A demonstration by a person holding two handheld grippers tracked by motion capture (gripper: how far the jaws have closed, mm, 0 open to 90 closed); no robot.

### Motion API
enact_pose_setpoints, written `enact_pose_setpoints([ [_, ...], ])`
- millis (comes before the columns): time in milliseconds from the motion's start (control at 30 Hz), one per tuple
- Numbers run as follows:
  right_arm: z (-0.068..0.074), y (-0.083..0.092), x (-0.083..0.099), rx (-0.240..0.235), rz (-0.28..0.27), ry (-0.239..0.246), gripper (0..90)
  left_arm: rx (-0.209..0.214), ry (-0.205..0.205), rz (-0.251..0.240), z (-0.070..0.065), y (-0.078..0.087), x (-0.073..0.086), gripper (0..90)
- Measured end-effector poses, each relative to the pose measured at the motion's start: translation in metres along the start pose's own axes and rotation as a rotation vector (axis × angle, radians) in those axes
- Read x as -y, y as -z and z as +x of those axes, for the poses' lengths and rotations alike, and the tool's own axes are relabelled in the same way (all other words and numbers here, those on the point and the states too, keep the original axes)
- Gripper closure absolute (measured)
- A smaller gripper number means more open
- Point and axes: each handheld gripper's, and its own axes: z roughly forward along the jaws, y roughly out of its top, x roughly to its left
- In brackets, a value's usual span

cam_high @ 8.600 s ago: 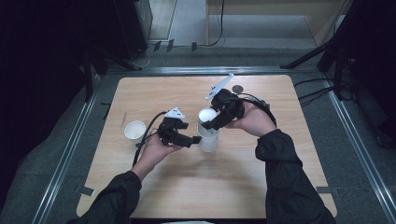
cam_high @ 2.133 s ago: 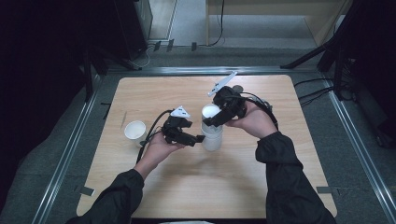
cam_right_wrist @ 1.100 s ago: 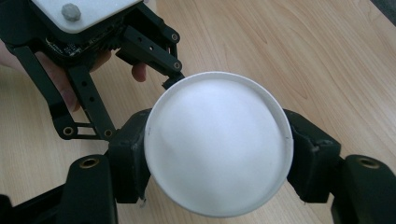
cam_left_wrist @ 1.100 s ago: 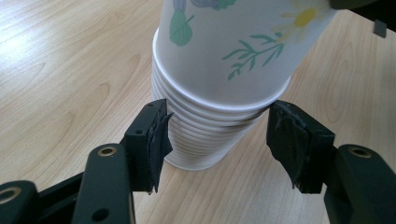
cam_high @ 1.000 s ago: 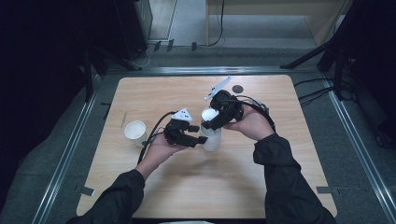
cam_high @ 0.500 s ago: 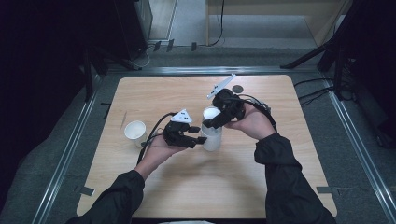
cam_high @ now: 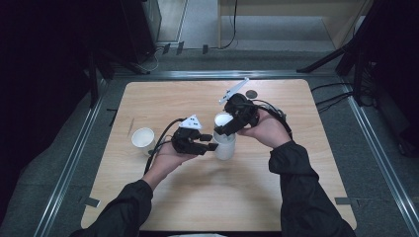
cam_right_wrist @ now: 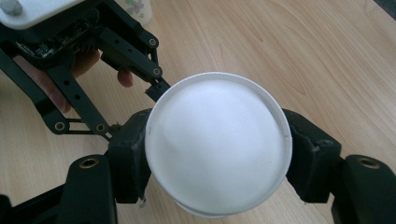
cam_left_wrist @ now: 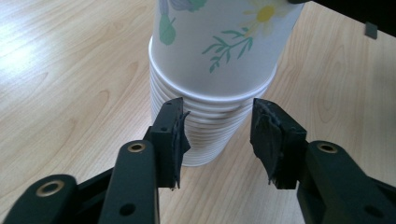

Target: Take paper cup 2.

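A stack of upside-down white paper cups stands mid-table. My left gripper comes in level from the left. Its jaws have just been closing and now pinch the ribbed rims of the lower stack; the left gripper has a pad on each side. The flower-printed top cup sits over those rims. My right gripper reaches down from the right and is shut on that top cup, whose white base faces the camera. Its jaws have just eased slightly, with the cup still between the pads.
A single white cup stands upright left of the hands, with a thin stick beside it. A small dark disc lies near the table's far edge. Metal rails and dark floor surround the wooden table.
The left gripper's jaws have closed in on the lower part of the cup stack. Both hands have stayed in place.
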Motion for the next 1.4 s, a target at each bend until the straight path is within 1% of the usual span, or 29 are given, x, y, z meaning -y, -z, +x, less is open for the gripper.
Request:
enact_pose_setpoints([
  [100, -0.001, 0.0, 0.0, -0.002, -0.001, -0.004, 32.5, -0.008, -0.012, 0.004, -0.002, -0.001, 0.0, 52.6],
  [233, 0.0, 0.002, 0.0, -0.003, -0.006, 0.009, 32.3, -0.01, -0.007, 0.008, -0.001, -0.002, 0.0, 53.1],
  [333, 0.001, 0.003, 0.0, 0.015, -0.015, 0.025, 30.4, -0.015, -0.008, 0.006, -0.001, -0.002, 0.0, 53.3],
  [400, 0.002, 0.004, -0.001, 0.012, -0.017, 0.024, 33.4, -0.015, -0.007, 0.004, -0.001, -0.002, -0.001, 53.3],
  [500, 0.005, 0.005, -0.002, 0.023, -0.004, 0.047, 34.5, -0.02, -0.009, 0.012, -0.001, -0.003, 0.0, 53.3],
  [633, 0.006, 0.006, -0.004, 0.032, -0.004, 0.044, 35.2, -0.018, -0.009, 0.02, -0.001, -0.005, 0.0, 53.3],
  [800, 0.005, 0.008, -0.004, 0.029, -0.014, 0.039, 35.3, -0.01, -0.008, 0.014, -0.002, -0.004, 0.0, 53.1],
  [933, 0.005, 0.011, -0.004, 0.026, -0.023, 0.032, 35.2, -0.017, -0.009, 0.014, -0.002, -0.005, 0.0, 53.1],
  [1000, 0.005, 0.012, -0.005, 0.025, -0.021, 0.036, 35.3, -0.008, -0.004, 0.012, -0.001, -0.004, -0.001, 53.1],
  [1167, 0.003, 0.014, -0.005, 0.018, -0.032, 0.025, 35.3, 0.007, -0.002, -0.014, -0.002, 0.0, -0.001, 52.7],
  [1367, 0.005, 0.016, -0.006, 0.019, -0.033, 0.017, 35.6, 0.016, 0.015, -0.025, 0.0, 0.003, -0.003, 52.9],
  [1400, 0.005, 0.017, -0.007, 0.022, -0.036, 0.023, 35.7, 0.02, 0.023, -0.024, 0.0, 0.003, -0.003, 52.9],
])
